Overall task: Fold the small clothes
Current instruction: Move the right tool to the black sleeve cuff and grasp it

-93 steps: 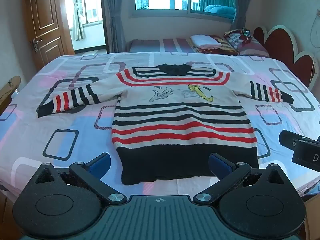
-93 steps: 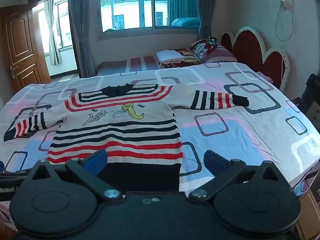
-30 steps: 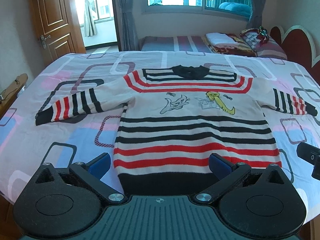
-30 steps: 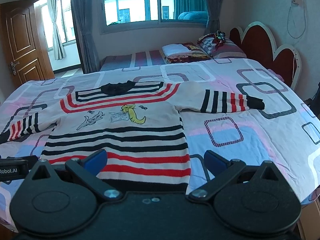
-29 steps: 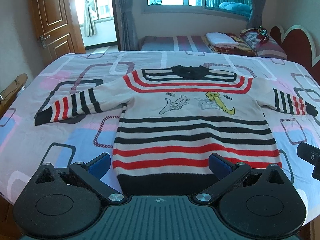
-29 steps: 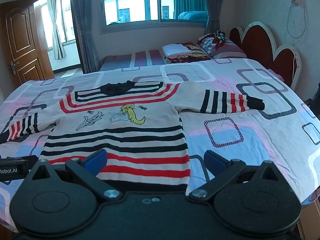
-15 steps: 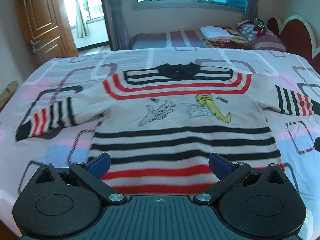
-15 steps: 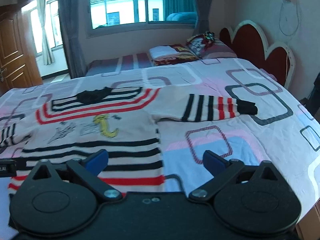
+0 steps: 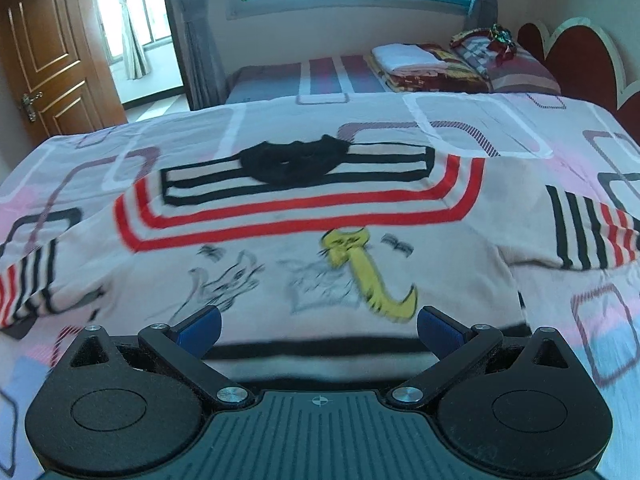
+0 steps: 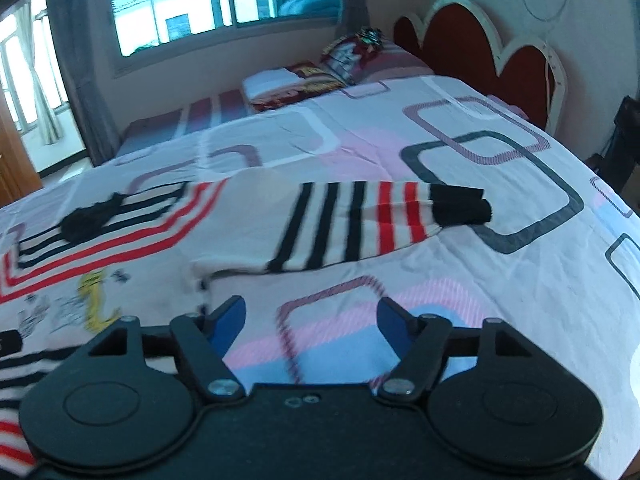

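Observation:
A small cream sweater (image 9: 304, 240) with black and red stripes and a black collar (image 9: 294, 160) lies spread flat on the bed, sleeves out to both sides. My left gripper (image 9: 318, 326) hovers open over its chest print, nothing between the blue pads. In the right wrist view the sweater's right sleeve (image 10: 360, 220) with its black cuff (image 10: 460, 204) stretches across the bedsheet. My right gripper (image 10: 312, 320) hangs over the sheet just below that sleeve, beside the armpit; its jaws are closing with nothing between them.
The bed (image 10: 500, 280) carries a pink, blue and white sheet with square outlines. Folded blankets and pillows (image 9: 440, 64) lie at the far end under the window. A red headboard (image 10: 500, 60) rises at the right, a wooden door (image 9: 44, 60) at the left.
Both grippers have moved forward and lower over the sweater, from its hem up to chest level. The right gripper has swung toward the right sleeve and its jaws have narrowed.

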`<state>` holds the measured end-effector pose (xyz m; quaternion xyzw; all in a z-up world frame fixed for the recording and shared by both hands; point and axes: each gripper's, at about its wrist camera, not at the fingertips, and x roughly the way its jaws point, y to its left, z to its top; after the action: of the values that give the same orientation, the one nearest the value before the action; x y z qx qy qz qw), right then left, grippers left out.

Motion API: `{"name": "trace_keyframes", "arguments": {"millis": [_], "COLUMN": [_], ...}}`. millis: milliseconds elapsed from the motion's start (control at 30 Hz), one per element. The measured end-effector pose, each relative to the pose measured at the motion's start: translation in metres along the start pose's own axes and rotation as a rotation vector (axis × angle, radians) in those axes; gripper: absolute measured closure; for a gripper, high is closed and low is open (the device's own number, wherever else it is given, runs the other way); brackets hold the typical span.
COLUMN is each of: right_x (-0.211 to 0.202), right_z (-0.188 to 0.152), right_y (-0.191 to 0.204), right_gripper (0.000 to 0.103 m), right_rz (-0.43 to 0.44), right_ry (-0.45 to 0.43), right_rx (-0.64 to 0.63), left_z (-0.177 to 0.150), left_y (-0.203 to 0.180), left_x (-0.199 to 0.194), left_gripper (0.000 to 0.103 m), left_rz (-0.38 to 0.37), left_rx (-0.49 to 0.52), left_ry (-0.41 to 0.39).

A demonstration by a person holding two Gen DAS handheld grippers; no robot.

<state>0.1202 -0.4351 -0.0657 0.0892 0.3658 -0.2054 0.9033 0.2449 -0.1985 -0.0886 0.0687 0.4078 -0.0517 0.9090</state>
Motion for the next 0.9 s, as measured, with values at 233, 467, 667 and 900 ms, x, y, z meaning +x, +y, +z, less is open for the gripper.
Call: {"name": "trace_keyframes", "arguments": {"millis": [233, 467, 667, 900], "right_x": [0.07, 0.128, 0.155, 0.171], "right_z": [0.022, 0.038, 0.048, 0.059], "right_y": [-0.042, -0.09, -0.113, -0.126], "right_gripper": [0.043, 0.044, 0.045, 0.077], "right_rz": [-0.051, -0.083, -0.097, -0.11], "right_ry": [0.07, 0.117, 0.111, 0.04], "right_rx": [0.081, 0.223, 0.3, 0.385], "left_z": [0.029, 0.051, 0.055, 0.052], "left_y": [-0.038, -0.066, -0.078, -0.073], "left_x": [0.054, 0.096, 0.12, 0.132], "left_gripper": [0.0, 0.0, 0.0, 0.0], "left_rz": [0.003, 0.01, 0.028, 0.028], "left_rx": [0.006, 0.0, 0.01, 0.023], "left_ry": [0.026, 0.044, 0.061, 0.091]}}
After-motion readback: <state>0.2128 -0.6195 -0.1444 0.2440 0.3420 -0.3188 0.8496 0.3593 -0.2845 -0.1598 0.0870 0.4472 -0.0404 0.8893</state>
